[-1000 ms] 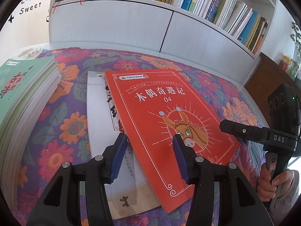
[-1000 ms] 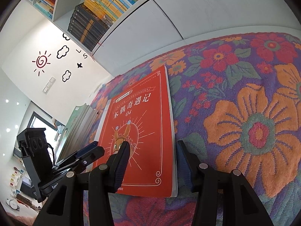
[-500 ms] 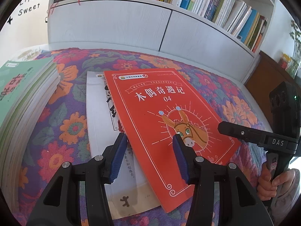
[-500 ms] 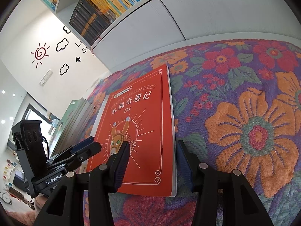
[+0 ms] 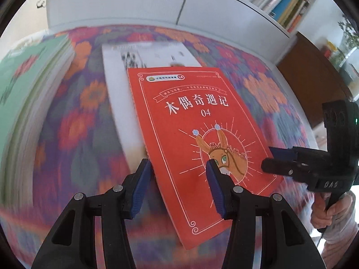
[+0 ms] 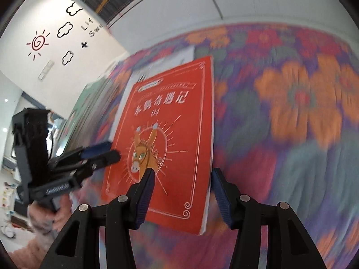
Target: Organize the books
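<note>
**A:** What's the biggest thing there?

**B:** One table (image 5: 78, 134) under a flowered cloth, spreading out beneath and ahead of both tongs. Beyond the tongs stands one white cabinet (image 5: 123, 2) with two doors. Above it is a shelf (image 5: 289, 33) holding a single row of upright books, too many and too cropped to count.

**A:** And the books on the table?

**B:** There's one stack (image 5: 27, 94) with a green cover on top, out to the left of the left tongs. Then two single books lie ahead of the tongs. The one white book (image 5: 121, 85) is blurred and lies flat. The one red book (image 5: 190, 116), with a donkey on its cover, overlaps the white book's near part.

**A:** Where is the red one against the tongs?

**B:** Between the two pairs. The left tongs (image 5: 178, 172) stand partly open and straddle its left edge, with one finger over the cover and one off the side. The right tongs (image 6: 181, 179) straddle its right edge the same way, and their jaws are opening. Neither pair's pads press on the book. I cannot tell whether the fingertips touch the cover.

**A:** Any hands?

**B:** Two. The right hand (image 5: 325, 215) grips the handle behind the right tongs, and the left hand (image 6: 60, 213), blurred, sits behind the left tongs.
</note>
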A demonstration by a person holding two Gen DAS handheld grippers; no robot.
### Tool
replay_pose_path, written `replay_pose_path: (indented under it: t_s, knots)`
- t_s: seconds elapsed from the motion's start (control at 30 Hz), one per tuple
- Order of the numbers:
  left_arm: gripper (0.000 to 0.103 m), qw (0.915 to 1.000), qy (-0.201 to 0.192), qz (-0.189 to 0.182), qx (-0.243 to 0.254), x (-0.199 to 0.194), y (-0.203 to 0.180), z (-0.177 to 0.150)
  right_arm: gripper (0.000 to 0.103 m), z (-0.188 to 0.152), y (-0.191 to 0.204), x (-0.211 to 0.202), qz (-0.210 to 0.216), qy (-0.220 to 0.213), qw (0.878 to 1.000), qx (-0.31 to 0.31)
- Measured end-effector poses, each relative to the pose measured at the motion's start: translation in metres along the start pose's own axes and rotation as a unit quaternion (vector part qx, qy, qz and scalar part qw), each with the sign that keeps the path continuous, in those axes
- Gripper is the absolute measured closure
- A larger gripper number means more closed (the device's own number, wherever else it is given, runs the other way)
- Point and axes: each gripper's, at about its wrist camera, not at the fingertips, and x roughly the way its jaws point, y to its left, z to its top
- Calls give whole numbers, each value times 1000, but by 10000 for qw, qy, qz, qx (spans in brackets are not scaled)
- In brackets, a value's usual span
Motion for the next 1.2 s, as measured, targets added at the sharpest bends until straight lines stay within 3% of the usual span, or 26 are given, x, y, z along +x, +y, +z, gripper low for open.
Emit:
replay_pose_path:
  t_s: [0.13,0.2,0.33,0.4,0.6,0.7,0.77,0.87,1.03,1.2]
  knots:
    - [56,9994,247,-164,165,-19,-3,-42,51,-50,25,-10,-100,160,9998,-101]
    - [56,9981,477,-374,122,-26,3,-56,51,-74,34,-14,49,305,9995,-101]
    - [56,9940,732,-785,-204,-27,20,-55,51,-101,35,-22,624,616,9961,68]
    - [57,9928,784,-856,-290,-24,23,-51,51,-97,25,-22,679,578,9958,217]
    - [63,9936,646,-885,-264,-18,22,-45,54,-68,7,4,1391,733,9874,181]
    - [77,9936,643,-842,-397,-16,30,-43,67,-61,5,12,1421,751,9867,237]
    - [80,9918,658,-940,-557,-15,41,-40,86,-61,2,14,1333,752,9878,283]
    - [82,9880,669,-1160,-767,-13,50,-40,90,-62,-18,19,1696,770,9785,882]
    - [81,9925,629,-922,-496,-14,41,-39,89,-64,-16,17,1638,845,9789,886]
    - [81,9924,620,-923,-519,-13,42,-37,90,-54,-28,28,2002,1145,9650,1249]
